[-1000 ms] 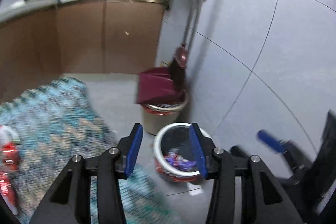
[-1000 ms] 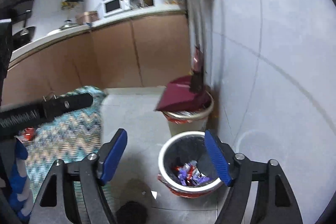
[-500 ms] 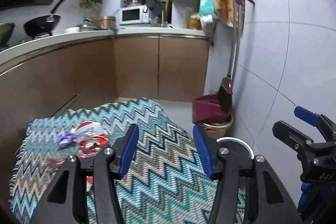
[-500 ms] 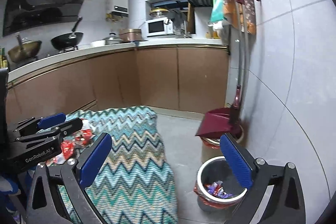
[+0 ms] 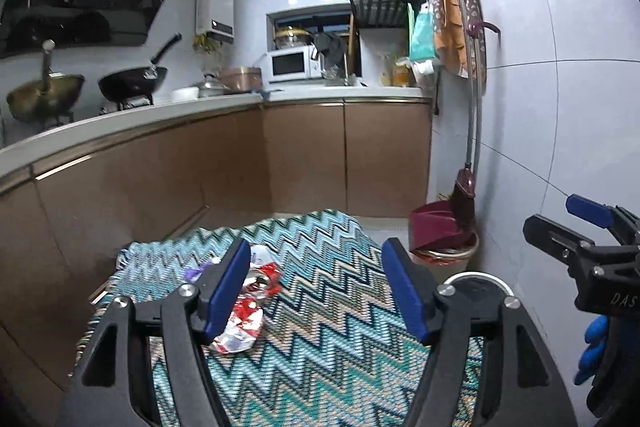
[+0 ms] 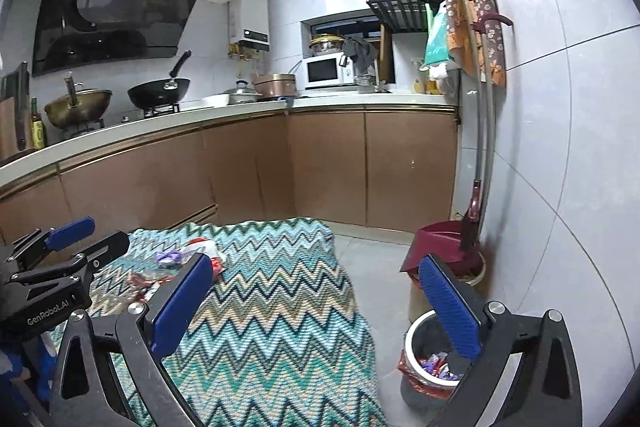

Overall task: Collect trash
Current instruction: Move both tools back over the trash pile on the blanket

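Crumpled red-and-silver wrappers (image 5: 244, 311) lie in a loose heap on the zigzag cloth (image 5: 320, 307), too bunched to show any clear long axis. The left gripper (image 5: 316, 287) hangs over them, jaws just widened and empty. The right gripper (image 6: 316, 303) gapes at its widest, empty, above the cloth's edge. The white trash bin (image 6: 424, 359), holding wrappers, stands by the wall, beside a dustpan (image 6: 436, 243).

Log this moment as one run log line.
left tool: open, empty | right tool: open, empty | wrappers: on zigzag cloth | bin: holds wrappers, beside cloth
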### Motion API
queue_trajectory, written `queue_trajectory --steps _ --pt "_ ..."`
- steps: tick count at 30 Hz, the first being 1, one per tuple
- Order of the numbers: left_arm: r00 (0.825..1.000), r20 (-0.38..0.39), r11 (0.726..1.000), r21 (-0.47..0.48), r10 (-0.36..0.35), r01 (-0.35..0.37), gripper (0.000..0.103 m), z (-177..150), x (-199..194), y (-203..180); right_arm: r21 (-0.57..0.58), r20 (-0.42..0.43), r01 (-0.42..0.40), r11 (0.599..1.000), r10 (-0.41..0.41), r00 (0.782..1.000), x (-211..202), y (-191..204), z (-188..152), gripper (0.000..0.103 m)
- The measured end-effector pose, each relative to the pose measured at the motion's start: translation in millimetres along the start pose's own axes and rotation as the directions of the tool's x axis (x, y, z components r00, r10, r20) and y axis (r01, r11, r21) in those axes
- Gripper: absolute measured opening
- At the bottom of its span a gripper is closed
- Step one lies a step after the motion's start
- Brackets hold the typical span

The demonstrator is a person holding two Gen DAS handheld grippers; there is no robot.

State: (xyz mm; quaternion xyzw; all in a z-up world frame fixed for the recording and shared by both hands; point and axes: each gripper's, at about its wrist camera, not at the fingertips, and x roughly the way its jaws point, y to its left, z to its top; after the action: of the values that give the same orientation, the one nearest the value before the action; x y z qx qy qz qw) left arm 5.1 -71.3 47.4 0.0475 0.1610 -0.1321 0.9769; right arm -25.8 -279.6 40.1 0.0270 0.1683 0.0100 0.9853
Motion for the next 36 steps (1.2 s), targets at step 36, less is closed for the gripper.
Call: queue_trajectory --steps 36 --pt "0.99 -0.091 0.984 -0.136 0.107 -0.119 0.068 -50 39 113 -0.05 -0.182 -0.162 0.986 0.151 0.972 87 67 -2 0.103"
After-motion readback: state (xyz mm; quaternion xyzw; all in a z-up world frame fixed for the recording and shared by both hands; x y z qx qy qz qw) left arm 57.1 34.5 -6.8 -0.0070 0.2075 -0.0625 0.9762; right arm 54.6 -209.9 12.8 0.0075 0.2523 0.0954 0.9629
